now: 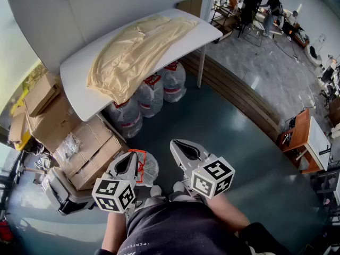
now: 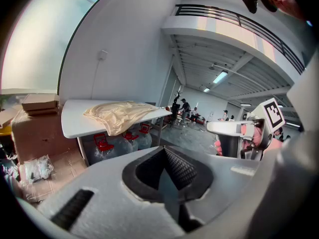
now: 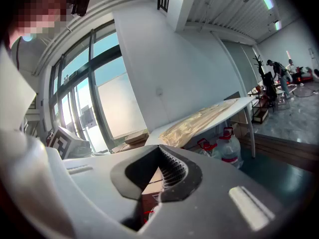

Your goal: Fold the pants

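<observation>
Cream-yellow pants [image 1: 135, 52] lie spread along a white table [image 1: 79, 97], one end hanging over its near edge. The pants [image 2: 117, 114] also show in the left gripper view, and the pants [image 3: 199, 121] in the right gripper view, far off in both. Both grippers are held close to the person's body, well short of the table. My left gripper [image 1: 126, 162] is shut with nothing in it, jaws together [image 2: 167, 158]. My right gripper [image 1: 180, 149] is shut and empty too [image 3: 162, 156].
Several water jugs [image 1: 151, 94] with red handles stand under the table. Cardboard boxes [image 1: 64, 137] are stacked to the left. A wooden step edge [image 1: 239, 97] runs on the right; people and desks [image 1: 265, 9] are far back.
</observation>
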`<control>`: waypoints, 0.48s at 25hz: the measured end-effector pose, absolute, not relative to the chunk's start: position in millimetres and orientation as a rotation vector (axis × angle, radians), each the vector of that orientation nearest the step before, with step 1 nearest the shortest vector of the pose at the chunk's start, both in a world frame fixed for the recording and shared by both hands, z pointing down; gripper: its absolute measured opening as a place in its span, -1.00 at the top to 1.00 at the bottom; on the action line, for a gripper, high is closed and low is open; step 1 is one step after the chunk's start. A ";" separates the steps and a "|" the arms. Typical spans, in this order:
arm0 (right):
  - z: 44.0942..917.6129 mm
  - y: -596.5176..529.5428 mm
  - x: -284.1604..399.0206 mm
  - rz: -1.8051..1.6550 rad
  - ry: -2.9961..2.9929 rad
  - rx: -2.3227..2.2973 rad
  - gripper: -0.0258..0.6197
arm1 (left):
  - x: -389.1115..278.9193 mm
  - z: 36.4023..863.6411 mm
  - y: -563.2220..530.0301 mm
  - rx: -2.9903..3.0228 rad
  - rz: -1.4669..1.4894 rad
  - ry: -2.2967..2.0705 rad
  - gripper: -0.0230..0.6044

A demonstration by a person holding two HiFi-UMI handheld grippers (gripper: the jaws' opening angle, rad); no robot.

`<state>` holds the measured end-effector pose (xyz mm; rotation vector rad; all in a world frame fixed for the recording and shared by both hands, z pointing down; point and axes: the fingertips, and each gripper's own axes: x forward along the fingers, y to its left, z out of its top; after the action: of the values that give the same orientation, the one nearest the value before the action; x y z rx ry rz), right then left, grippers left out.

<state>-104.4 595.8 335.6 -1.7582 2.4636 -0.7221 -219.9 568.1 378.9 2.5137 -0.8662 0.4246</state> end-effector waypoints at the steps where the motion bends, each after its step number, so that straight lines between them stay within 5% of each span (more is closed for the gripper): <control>1: 336.3 595.2 -103.8 -0.724 2.464 -1.759 0.93 | -219.9 379.7 567.6 2.509 0.425 -0.869 0.94; 12: 340.2 593.8 -93.5 -0.762 2.433 -1.722 0.93 | -203.7 386.8 569.2 2.501 0.444 -0.847 0.94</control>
<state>-93.5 593.8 340.2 -1.7220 2.4331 -0.7621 -203.7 569.2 386.8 2.5008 -0.8474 0.4437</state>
